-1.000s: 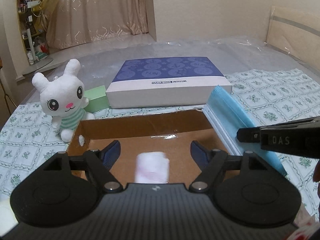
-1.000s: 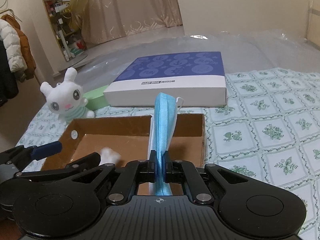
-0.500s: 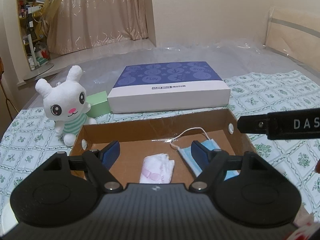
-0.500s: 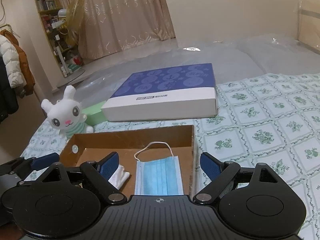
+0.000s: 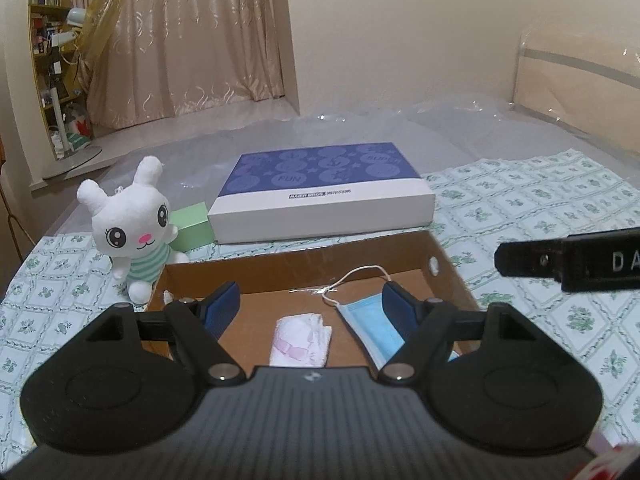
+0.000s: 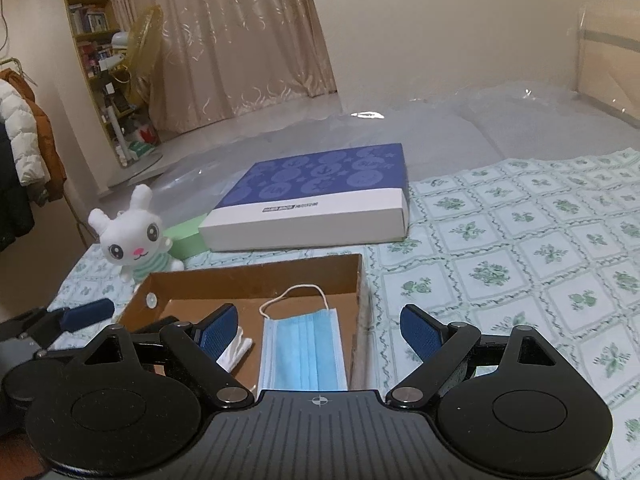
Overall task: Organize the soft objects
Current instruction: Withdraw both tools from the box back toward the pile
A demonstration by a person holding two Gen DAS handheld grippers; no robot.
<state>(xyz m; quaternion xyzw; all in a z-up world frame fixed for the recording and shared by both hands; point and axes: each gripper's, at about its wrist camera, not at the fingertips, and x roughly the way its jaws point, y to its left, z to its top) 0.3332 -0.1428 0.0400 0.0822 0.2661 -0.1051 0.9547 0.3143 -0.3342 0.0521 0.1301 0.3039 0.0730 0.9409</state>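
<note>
Blue pleated mask, prob. flat

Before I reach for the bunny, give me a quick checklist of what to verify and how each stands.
1. Right gripper empty: ok, jaws wide, having just been opening, nothing between them.
2. Left gripper empty: ok, open, nothing held.
3. Blue face mask inside the cardboard box: ok, lying flat on the box floor.
4. White folded cloth in the box: ok, beside the mask.
5. Plush bunny packed: not ok, it sits outside, by the box's far left corner.
6. Bunny free of the green box: cannot tell, they look close or touching.
</note>
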